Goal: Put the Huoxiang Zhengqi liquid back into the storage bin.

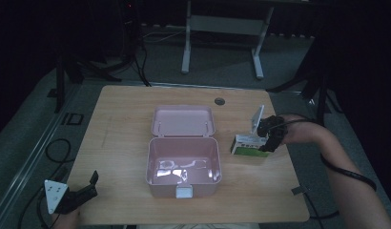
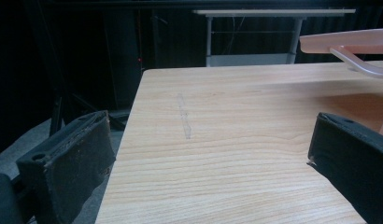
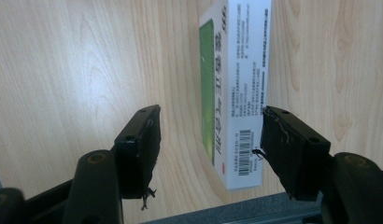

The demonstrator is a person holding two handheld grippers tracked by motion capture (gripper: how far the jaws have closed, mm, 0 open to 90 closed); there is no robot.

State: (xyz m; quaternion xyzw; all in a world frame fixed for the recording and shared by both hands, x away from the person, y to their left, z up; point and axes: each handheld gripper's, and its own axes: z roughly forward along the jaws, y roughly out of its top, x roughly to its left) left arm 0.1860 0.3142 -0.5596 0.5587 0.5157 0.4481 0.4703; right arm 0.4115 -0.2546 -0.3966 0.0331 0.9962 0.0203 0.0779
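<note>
1. Box [image 1: 249, 145] of white and green card lies on the table [image 1: 122, 124], just right of the open pink case [image 1: 183, 164].
2. The right claw [image 1: 270, 138] is around one end of the box. One pad touches its side, the other stands off, so nothing is clamped.
3. The left claw [image 1: 84, 191] waits at the near left corner, jaws wide apart, holding nothing.

You have a pale pink box [image 1: 183, 160] with a matching pink lid [image 1: 183, 121] and a white latch [image 1: 185, 192] on a light wood-grain table [image 1: 122, 143]. Your carton [image 3: 236, 93] is white with a green face, fine black print and a black barcode. Both grippers, left [image 1: 81, 193] and right [image 1: 271, 136], are black; the left one carries a grey plate dotted with small dark marks.
</note>
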